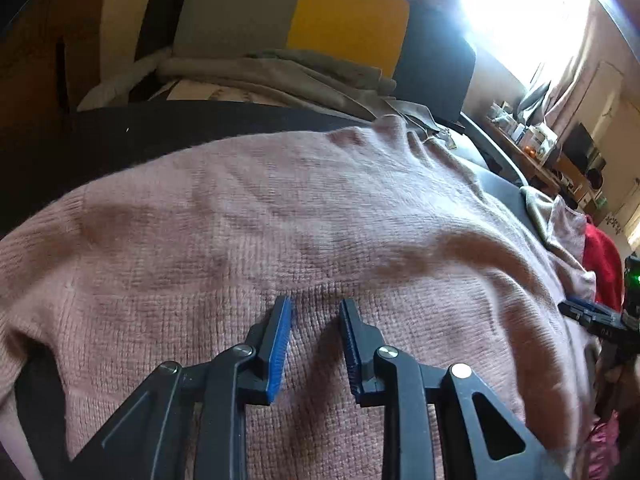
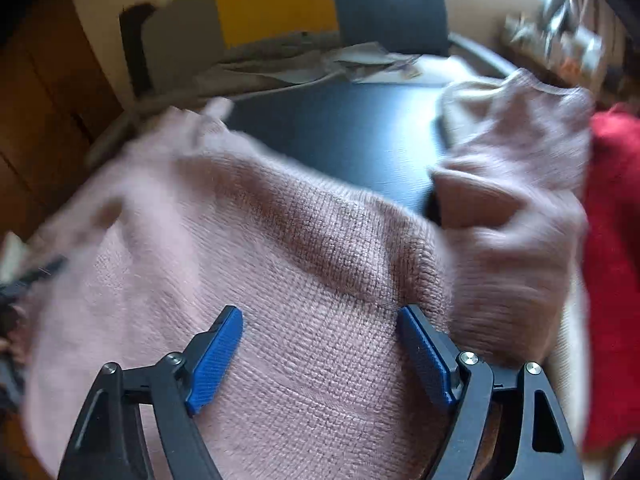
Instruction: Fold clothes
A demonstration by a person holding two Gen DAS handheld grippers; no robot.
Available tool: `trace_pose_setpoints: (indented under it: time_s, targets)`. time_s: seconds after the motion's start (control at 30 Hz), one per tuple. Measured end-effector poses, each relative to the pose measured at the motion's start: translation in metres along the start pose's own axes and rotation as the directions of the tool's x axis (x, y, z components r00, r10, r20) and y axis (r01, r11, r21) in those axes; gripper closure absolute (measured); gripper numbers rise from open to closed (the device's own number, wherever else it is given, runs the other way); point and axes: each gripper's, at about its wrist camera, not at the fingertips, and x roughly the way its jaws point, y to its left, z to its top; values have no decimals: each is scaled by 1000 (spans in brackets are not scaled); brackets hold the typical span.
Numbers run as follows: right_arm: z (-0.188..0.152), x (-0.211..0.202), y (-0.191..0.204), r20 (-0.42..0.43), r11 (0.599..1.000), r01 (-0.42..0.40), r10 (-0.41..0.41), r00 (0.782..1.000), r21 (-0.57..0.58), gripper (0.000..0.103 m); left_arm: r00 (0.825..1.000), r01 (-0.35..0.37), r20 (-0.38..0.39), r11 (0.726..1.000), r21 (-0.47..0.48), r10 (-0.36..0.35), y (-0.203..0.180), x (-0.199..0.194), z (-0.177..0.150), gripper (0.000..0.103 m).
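A pink knitted sweater (image 1: 280, 216) lies spread over a dark table (image 1: 120, 136) and fills most of both views. My left gripper (image 1: 316, 308) hovers over the sweater's middle, its blue-padded fingers a small gap apart, with no cloth between them. My right gripper (image 2: 320, 316) is wide open just above the pink sweater (image 2: 304, 264), close to where a sleeve (image 2: 508, 208) folds back on the right. The right gripper's dark tip (image 1: 588, 312) shows at the far right of the left wrist view.
A red garment (image 2: 616, 264) lies at the right of the sweater, also seen as a red garment (image 1: 604, 264) from the left. Grey clothes (image 1: 280, 72) are piled at the table's back before a grey, yellow and dark blue chair back (image 1: 344, 16). Bare dark tabletop (image 2: 344, 136) lies beyond the sweater.
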Motion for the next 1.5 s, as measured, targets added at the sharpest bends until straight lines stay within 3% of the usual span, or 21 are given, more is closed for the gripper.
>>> trace_pose_setpoints:
  time_s: [0.23,0.33,0.5,0.53,0.6,0.7,0.8,0.87,0.9,0.93,1.1,1.23,1.3,1.4,1.47,1.5]
  targets:
    - [-15,-16,-21,46,985,123,-119,992,-121,13,999,55,9,989,-139,-54,12,-8,-15,79]
    - [-7,-28,-7,63,981,140,-133,989,-136,12,1000,19,-12,996,-90,-21,-4,-9,1,79]
    - [14,-49,31,88,980,146,-134,987,-139,12,995,15,96,995,101,-24,-41,-9,54,78]
    - [19,-53,40,96,980,139,-127,987,-143,12,994,10,106,991,132,-24,-46,-2,65,78]
    - [25,-56,78,129,982,59,-36,991,-180,12,994,-4,110,986,167,-14,-52,16,81,78]
    - [39,-26,114,104,979,-77,98,990,-191,11,997,-38,75,979,201,24,-53,48,92,78]
    - [46,24,132,50,971,-75,88,995,-226,11,998,-64,22,980,188,61,-38,77,88,78]
    - [49,56,132,17,970,-35,40,999,-239,10,1000,-9,26,991,132,5,-22,80,91,75]
    - [50,69,131,10,968,-8,11,1000,-250,2,999,15,34,995,102,-19,-14,81,94,75]
    - [53,73,135,18,961,8,-3,1000,-277,0,999,24,41,997,76,-28,-6,84,99,75]
    - [81,99,149,35,929,44,-34,999,-367,0,996,69,54,998,1,-69,25,106,132,78]
    - [103,113,153,39,916,32,-18,999,-401,0,986,161,29,987,2,-161,45,115,146,83]
    - [107,117,151,34,903,1,15,999,-429,0,974,226,17,974,-28,-225,59,116,148,87]
    - [106,113,145,22,900,-43,58,998,-433,0,965,263,14,961,-83,-263,69,117,148,92]
    - [104,109,143,13,897,-66,80,997,-437,0,981,192,2,980,-54,-192,57,109,148,93]
    - [102,107,146,4,893,-53,61,998,-446,0,989,144,-4,989,-31,-145,49,103,148,89]
